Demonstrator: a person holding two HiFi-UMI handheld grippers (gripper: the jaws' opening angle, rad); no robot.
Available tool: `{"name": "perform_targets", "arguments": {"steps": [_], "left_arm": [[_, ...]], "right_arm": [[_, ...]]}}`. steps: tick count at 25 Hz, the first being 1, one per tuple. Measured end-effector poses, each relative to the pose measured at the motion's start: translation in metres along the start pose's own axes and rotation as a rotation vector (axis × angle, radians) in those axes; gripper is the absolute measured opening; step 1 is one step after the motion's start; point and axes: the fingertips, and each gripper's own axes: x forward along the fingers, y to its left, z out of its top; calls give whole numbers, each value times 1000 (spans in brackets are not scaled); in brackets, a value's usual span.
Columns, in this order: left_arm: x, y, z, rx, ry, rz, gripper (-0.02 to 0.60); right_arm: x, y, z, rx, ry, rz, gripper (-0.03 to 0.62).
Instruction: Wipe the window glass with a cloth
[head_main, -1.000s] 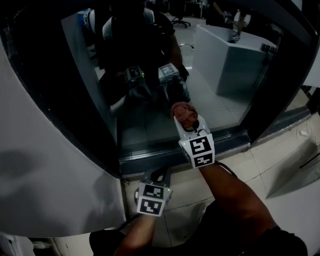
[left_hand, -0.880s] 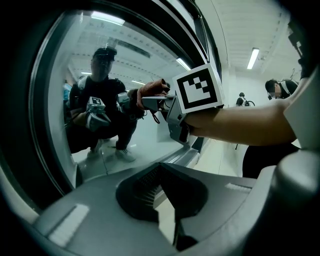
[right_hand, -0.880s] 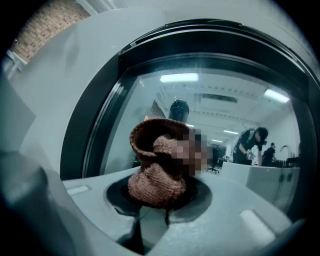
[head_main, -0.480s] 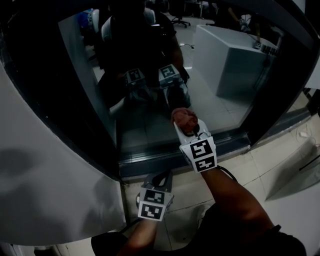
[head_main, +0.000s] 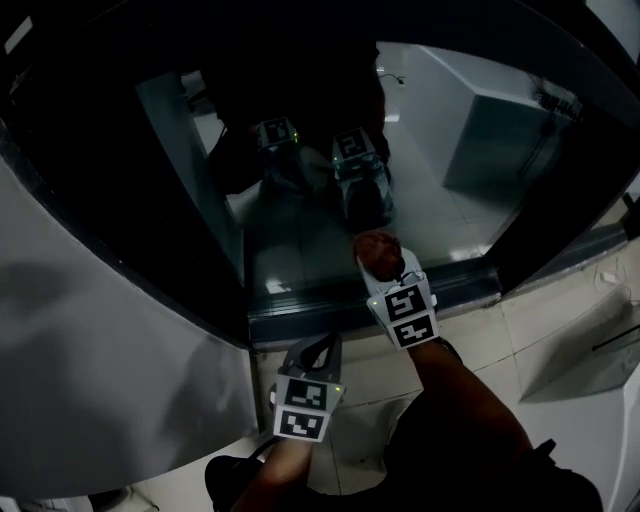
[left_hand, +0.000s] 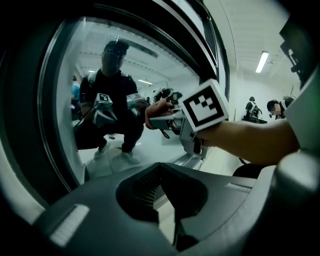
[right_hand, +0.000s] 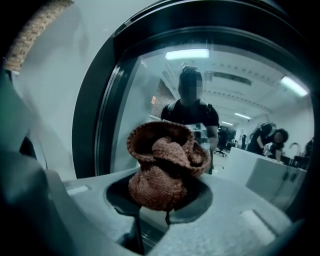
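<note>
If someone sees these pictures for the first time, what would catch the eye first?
The crumpled brown cloth, clamped in the right tongs, stands out before the dark window glass near its lower frame. In the glass, a crouching person's reflection shows; the left tongs hang lower, shut and empty.

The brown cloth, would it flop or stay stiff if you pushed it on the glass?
Probably floppy: the cloth bunches in loose folds where the right gripper pinches it. It looks knitted and soft, so it would likely squash flat against the window glass. Seems light, held by one pinch.
</note>
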Motion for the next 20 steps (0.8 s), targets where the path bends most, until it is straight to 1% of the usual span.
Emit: {"name": "perform_targets", "arguments": {"steps": [2, 4, 8, 10, 12, 15, 17, 20], "left_arm": [[-20, 0, 17, -30, 18, 13, 17], [-44, -8, 36, -51, 43, 13, 17], [-88, -18, 85, -53, 73, 17, 17], [-110, -16, 109, -65, 83, 37, 17], [-137, -12, 130, -88, 101, 60, 17], [-181, -20, 161, -127, 127, 70, 18], [-214, -34, 183, -147, 145, 58, 17], [-256, -63, 224, -154, 157, 20, 17]], "right_arm": [[-1, 4, -4, 22, 15, 61, 81], [-5, 7, -8, 36, 63, 119, 80], [-11, 7, -7, 63, 163, 237, 80], [-29, 5, -8, 73, 252, 277, 78], [-64, 10, -1, 85, 338, 305, 77], [-141, 25, 35, 112, 390, 367, 78], [-196, 37, 77, 163, 382, 398, 78], [-264, 41, 153, 280, 354, 394, 78]]}}
